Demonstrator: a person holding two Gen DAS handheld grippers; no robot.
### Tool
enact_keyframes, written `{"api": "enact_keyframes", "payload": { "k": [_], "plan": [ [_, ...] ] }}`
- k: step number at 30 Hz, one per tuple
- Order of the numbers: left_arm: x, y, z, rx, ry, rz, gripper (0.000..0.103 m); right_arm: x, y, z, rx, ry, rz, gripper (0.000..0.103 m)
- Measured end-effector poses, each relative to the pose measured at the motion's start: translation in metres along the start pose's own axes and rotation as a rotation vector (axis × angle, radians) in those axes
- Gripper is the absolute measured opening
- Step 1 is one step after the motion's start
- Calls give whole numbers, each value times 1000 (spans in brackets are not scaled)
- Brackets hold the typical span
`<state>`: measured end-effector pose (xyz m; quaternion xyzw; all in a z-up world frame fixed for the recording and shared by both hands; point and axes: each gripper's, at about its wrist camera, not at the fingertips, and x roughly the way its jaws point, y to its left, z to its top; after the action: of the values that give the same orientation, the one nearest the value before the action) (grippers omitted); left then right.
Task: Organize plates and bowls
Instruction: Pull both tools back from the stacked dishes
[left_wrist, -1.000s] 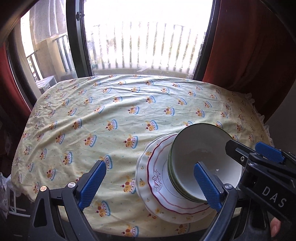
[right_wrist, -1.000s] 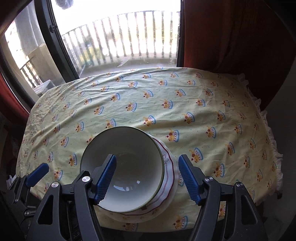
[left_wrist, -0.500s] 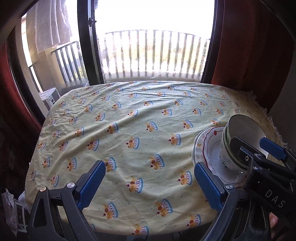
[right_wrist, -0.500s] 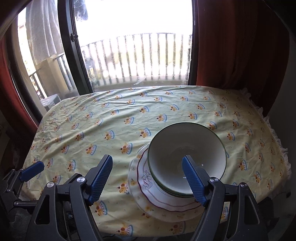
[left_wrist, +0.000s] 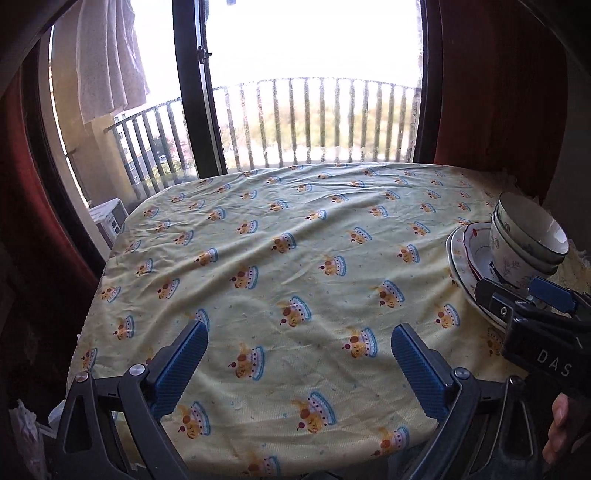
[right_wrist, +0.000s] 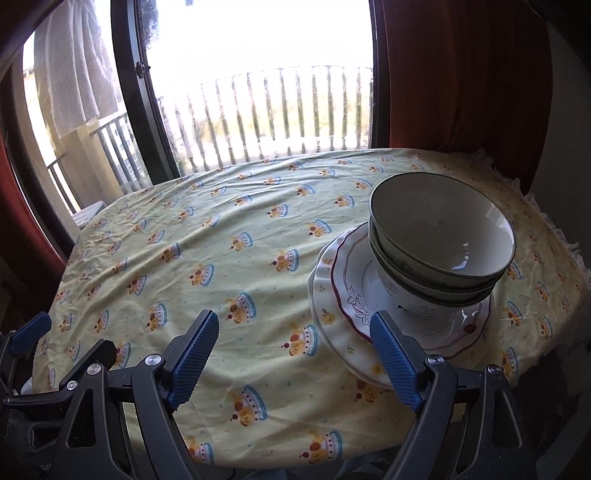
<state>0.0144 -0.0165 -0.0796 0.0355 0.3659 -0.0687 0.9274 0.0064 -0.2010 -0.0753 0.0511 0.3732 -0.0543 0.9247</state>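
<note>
Resting nested on scalloped plates (right_wrist: 341, 295), green-rimmed bowls (right_wrist: 443, 236), both hand-held grippers wide open, empty.

Near rim of plates (right_wrist: 343, 343) hidden behind right gripper (right_wrist: 295, 354) finger; number of stacked bowls (right_wrist: 439, 254) unclear.

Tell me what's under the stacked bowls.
The stacked bowls sit on a red-rimmed plate, itself on a larger white plate. Whether more plates lie beneath is hidden.
</note>
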Motion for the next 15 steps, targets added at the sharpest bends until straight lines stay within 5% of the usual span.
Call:
{"api": "enact_keyframes", "payload": {
  "k": [15],
  "plan": [
    [-1, 15, -2, -113, -5, -1, 103, -3, 21, -10, -43, 19, 15, 91]
  ]
}}
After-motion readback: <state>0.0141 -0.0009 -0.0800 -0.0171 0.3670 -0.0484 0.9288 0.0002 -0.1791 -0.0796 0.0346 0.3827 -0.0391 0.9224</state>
